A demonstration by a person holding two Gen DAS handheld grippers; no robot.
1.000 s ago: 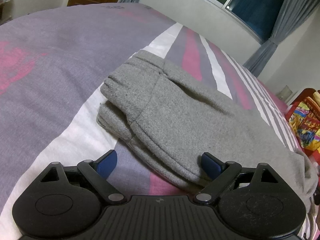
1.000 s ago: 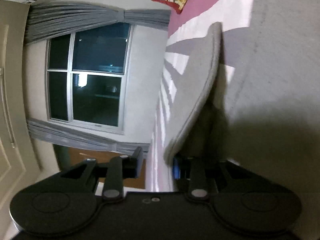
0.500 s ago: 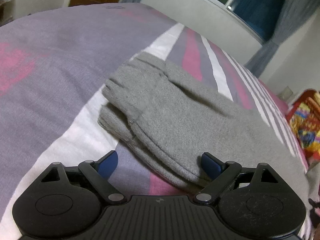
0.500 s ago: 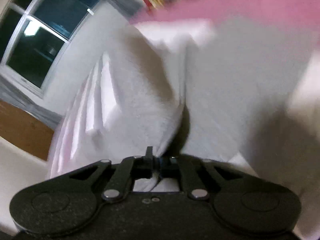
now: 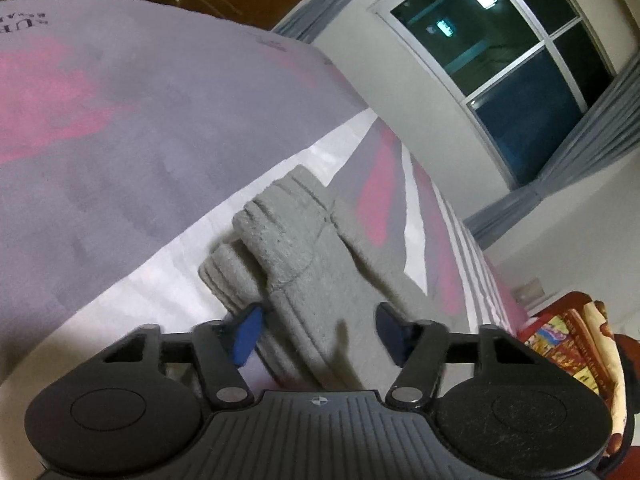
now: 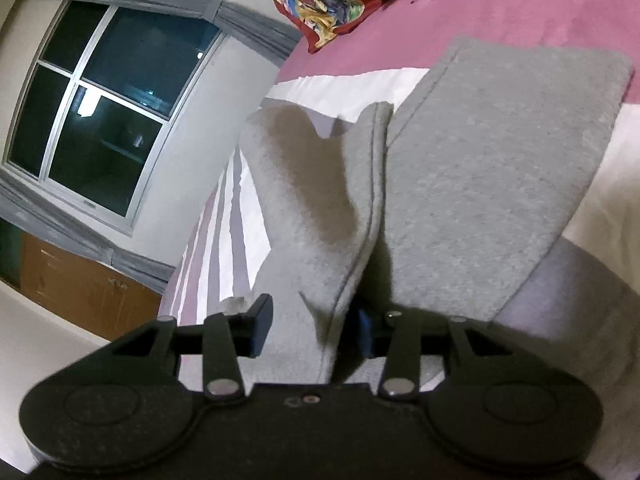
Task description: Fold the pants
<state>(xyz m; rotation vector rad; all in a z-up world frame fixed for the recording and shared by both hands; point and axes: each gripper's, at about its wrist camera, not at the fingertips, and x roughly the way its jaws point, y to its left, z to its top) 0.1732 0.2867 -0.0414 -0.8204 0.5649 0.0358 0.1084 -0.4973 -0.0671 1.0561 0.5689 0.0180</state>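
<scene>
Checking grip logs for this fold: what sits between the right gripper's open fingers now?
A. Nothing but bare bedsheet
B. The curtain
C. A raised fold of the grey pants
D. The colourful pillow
C: in the right wrist view, the right gripper has its jaws apart with a raised edge of the grey pants running between them.

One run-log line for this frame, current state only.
stage: mid-fold | left gripper: open, straddling grey pants edge | right gripper: open around raised fold | surface: striped bedspread
</scene>
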